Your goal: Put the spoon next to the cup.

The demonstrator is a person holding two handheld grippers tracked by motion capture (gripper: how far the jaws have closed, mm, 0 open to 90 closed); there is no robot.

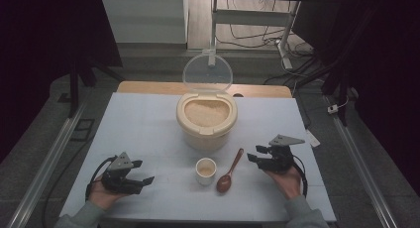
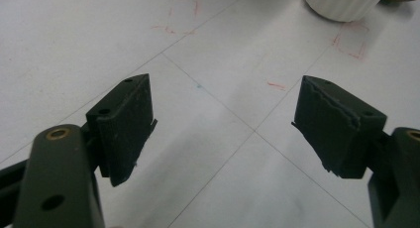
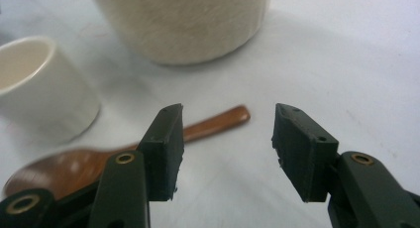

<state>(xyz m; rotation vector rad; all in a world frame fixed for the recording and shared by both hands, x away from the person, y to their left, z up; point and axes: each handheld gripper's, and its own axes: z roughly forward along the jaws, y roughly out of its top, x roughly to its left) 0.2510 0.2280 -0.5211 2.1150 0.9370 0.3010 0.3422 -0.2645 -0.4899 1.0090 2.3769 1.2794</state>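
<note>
The right claw (image 1: 253, 156) is open and holds nothing, just to the right of the wooden spoon (image 1: 229, 172) that lies on the tabletop (image 1: 143, 134) beside the small white cup (image 1: 205, 170). The left claw (image 1: 143, 172) is open too, over bare tabletop.

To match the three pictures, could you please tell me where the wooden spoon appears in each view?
High view: wooden spoon lies at bottom centre, right of the white cup.
Left gripper view: a brown sliver at the top right edge, probably the spoon.
Right gripper view: lower left, behind the left jaw.
Shared landmark: the white cup.
</note>
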